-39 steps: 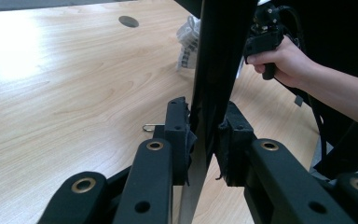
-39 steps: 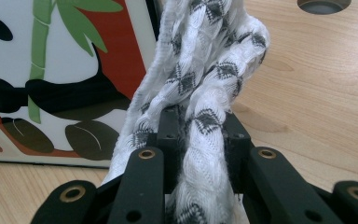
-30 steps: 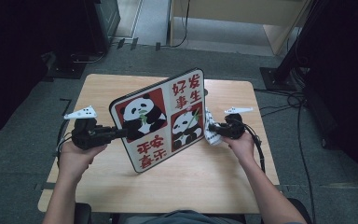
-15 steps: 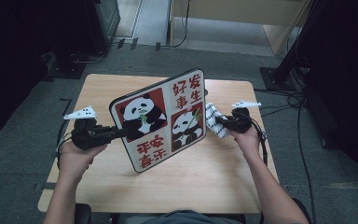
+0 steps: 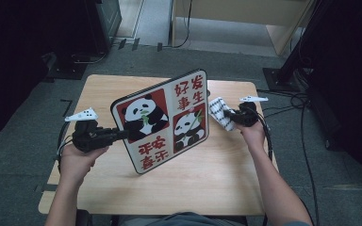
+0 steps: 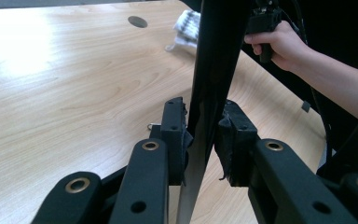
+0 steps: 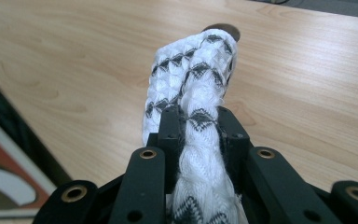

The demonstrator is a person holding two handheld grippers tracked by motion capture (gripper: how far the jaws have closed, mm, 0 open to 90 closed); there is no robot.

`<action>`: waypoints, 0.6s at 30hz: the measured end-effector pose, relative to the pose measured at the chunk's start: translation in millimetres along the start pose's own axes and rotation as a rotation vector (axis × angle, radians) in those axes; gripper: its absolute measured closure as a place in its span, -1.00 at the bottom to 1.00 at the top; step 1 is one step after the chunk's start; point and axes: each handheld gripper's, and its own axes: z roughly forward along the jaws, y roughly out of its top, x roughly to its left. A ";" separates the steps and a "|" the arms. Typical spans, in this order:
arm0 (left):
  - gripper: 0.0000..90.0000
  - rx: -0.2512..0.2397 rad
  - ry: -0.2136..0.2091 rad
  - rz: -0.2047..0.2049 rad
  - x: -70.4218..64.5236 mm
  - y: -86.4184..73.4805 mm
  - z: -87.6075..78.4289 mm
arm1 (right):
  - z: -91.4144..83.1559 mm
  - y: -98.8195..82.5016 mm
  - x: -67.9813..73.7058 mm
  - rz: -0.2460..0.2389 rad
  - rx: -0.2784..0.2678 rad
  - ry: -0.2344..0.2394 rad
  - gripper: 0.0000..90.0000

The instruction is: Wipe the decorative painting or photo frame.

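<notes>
Panda board [image 5: 162,123] upright, face toward person

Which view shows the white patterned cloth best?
The right gripper view: the cloth sits close up, pinched between the jaws, its weave clear. The high view shows it small beside the panda board. The left gripper view shows a distant part behind the board's edge.

Red, white and black panda-print board [image 5: 165,123], white cloth [image 5: 219,112] with black zigzag pattern, pale wood-grain table [image 5: 217,179]
</notes>
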 end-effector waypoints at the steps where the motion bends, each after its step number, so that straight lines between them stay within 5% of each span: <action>1: 0.65 -0.001 0.004 0.000 -0.3 -0.5 0.0 | 1.1 -0.2 -3.0 0.006 -0.010 -0.003 0.70; 10: 0.65 0.001 0.007 -0.003 -0.4 -2.4 -0.1 | 4.9 -3.9 -28.2 0.020 0.014 -0.086 0.70; 18: 0.65 0.004 0.010 -0.004 -0.4 -3.5 -0.7 | 11.9 -14.5 -38.9 0.056 0.045 -0.072 0.56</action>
